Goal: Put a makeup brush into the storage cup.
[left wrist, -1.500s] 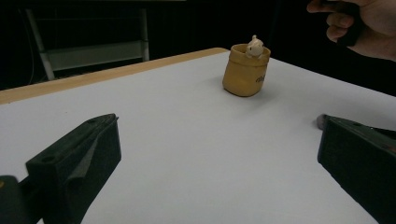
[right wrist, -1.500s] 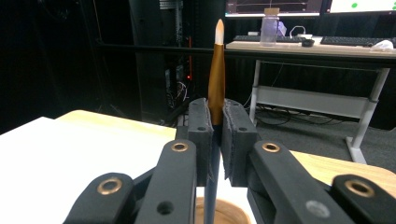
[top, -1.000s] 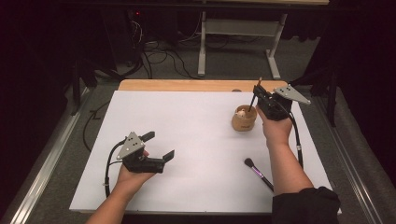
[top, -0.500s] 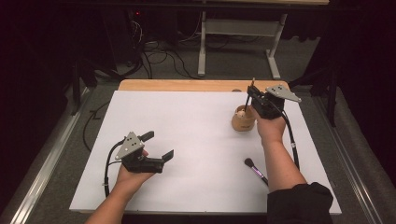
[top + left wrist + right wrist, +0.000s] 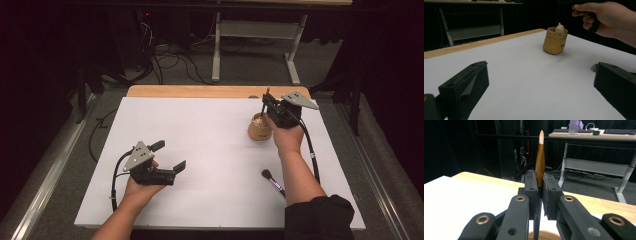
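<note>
Holding a brush (image 5: 540,157) upright, the right gripper (image 5: 274,107) clamps it over the cup (image 5: 259,129); lower it straight, then release. The left gripper (image 5: 169,156) rests agape.

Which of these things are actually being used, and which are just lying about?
In use:
right gripper, shut on a brush
wooden cup beneath it

Lying about:
second brush on the white table
left gripper, open, holding nothing

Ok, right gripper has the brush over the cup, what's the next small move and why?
Probably lower it straight down: the right gripper is shut on the brush, upright above the wooden cup, whose rim shows just below the jaws. Then open.
</note>
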